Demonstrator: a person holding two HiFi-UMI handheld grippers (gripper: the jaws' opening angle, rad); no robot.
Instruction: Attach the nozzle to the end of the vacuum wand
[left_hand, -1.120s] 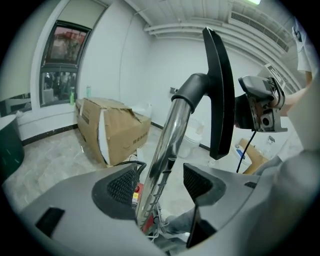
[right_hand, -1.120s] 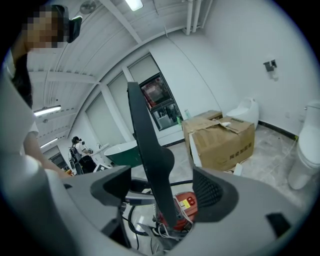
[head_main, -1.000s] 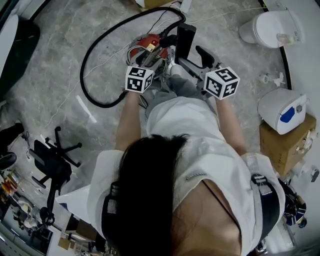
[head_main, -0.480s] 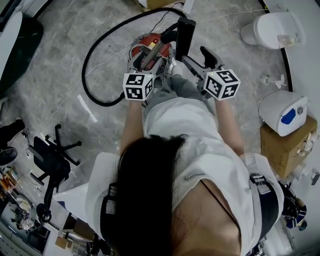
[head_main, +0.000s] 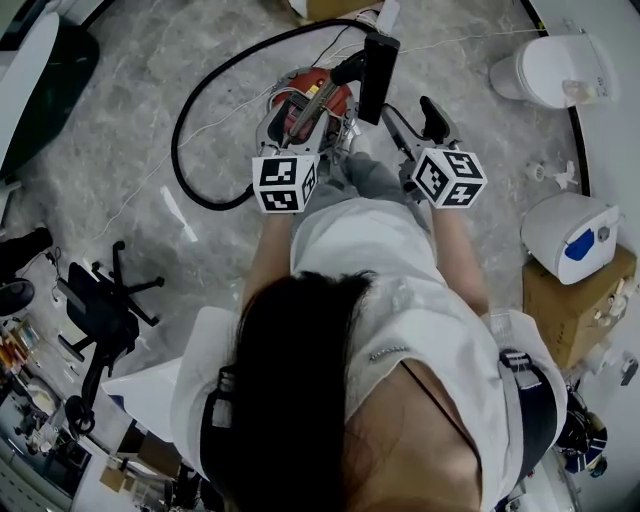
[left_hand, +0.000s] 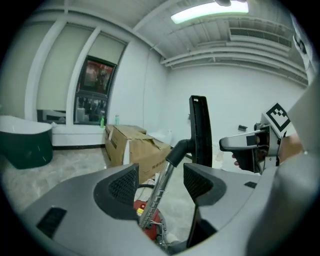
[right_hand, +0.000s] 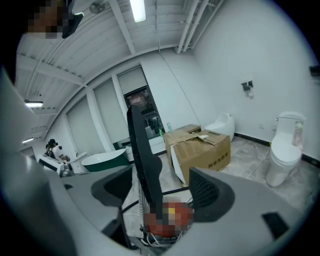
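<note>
The black flat nozzle (head_main: 377, 68) stands upright on a black elbow at the top of the metal wand (head_main: 308, 108), above the red vacuum body (head_main: 318, 88). In the left gripper view the wand (left_hand: 159, 192) runs up between the jaws of my left gripper (left_hand: 160, 182) to the nozzle (left_hand: 200, 130); the jaws stand apart with gaps on both sides. In the right gripper view the nozzle (right_hand: 142, 160) rises in front of my right gripper (right_hand: 162, 190), close to the left jaw, with a wide gap to the right jaw. Both grippers (head_main: 305, 135) (head_main: 415, 125) hover over the vacuum.
A black hose (head_main: 185, 150) loops on the marble floor at the left. A toilet (head_main: 545, 65), a white-and-blue appliance (head_main: 570, 230) and a cardboard box (head_main: 570, 295) stand at the right. An office chair (head_main: 100, 310) is at the lower left. Another cardboard box (left_hand: 132, 147) lies beyond the vacuum.
The left gripper has drawn back a little along the wand toward the person. The right gripper and nozzle keep about the same place; the head view has shifted slightly.
</note>
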